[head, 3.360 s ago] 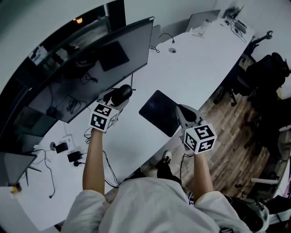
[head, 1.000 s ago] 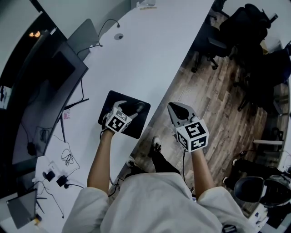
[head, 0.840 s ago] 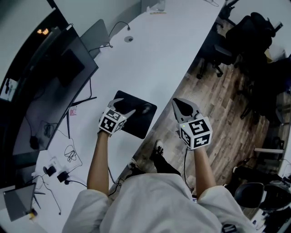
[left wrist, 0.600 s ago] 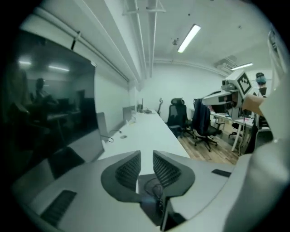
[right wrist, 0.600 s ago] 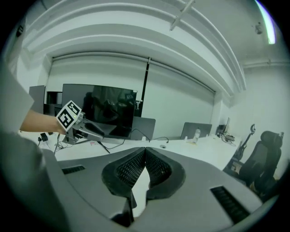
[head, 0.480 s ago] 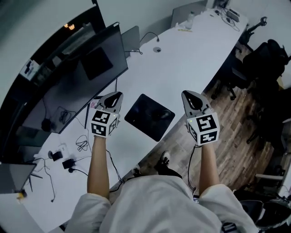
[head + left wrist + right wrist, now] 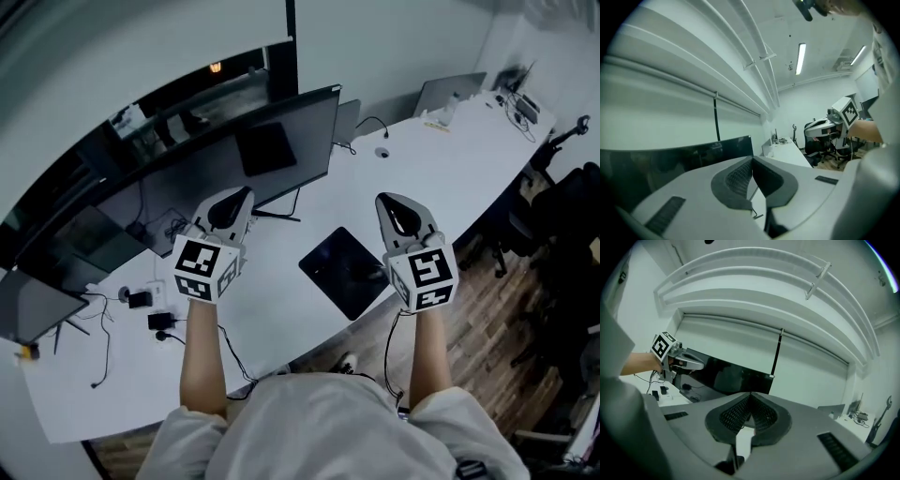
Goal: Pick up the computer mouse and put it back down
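Tongs left [image 7: 243, 193], tongs right [image 7: 383, 198]: closed, empty, ribbed dark pads [image 7: 737, 415] touching; flat black mousepad [image 7: 345, 272] on desk [image 7: 427, 169].

— What are we wearing?
— A pale shirt [image 7: 319, 427] with short sleeves, loose at our shoulders
— And our grippers?
— Our left gripper [image 7: 239, 199] and right gripper [image 7: 389, 204] are grey shells with dark ribbed pads [image 7: 733, 417]. Each carries a black-and-white marker cube [image 7: 201, 268], and a thin dark cable [image 7: 385, 352] trails from the right one
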Tool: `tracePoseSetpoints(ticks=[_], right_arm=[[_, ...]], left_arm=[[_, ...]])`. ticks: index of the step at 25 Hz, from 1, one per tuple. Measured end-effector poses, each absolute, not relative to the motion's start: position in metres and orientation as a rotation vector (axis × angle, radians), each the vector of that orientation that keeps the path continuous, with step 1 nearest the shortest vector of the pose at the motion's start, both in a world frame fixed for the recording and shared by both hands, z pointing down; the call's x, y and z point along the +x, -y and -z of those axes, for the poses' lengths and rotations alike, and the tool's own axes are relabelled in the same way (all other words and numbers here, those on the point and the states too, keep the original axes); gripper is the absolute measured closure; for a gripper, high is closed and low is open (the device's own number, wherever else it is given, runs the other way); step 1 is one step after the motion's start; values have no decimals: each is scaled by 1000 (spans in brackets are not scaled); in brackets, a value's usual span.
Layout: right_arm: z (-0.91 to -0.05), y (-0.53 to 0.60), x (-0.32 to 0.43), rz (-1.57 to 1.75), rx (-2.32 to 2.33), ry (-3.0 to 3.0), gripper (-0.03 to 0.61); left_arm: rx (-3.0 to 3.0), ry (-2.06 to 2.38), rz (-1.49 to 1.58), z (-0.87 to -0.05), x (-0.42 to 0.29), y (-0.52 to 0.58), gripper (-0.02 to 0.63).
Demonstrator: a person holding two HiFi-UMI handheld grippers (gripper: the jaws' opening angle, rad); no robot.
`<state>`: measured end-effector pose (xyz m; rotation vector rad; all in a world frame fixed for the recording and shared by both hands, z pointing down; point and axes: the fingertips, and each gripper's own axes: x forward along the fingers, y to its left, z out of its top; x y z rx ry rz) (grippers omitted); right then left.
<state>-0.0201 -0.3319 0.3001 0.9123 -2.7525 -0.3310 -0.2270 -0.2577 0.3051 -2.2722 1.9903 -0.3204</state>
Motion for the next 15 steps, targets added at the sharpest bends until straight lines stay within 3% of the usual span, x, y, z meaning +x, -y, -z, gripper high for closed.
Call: tracePoseSetpoints(ticks=[15], right_arm=[[-261, 303, -86, 415, 745, 2842, 565]], left_arm=[[-2088, -2069, 326, -269, -255, 218, 594]])
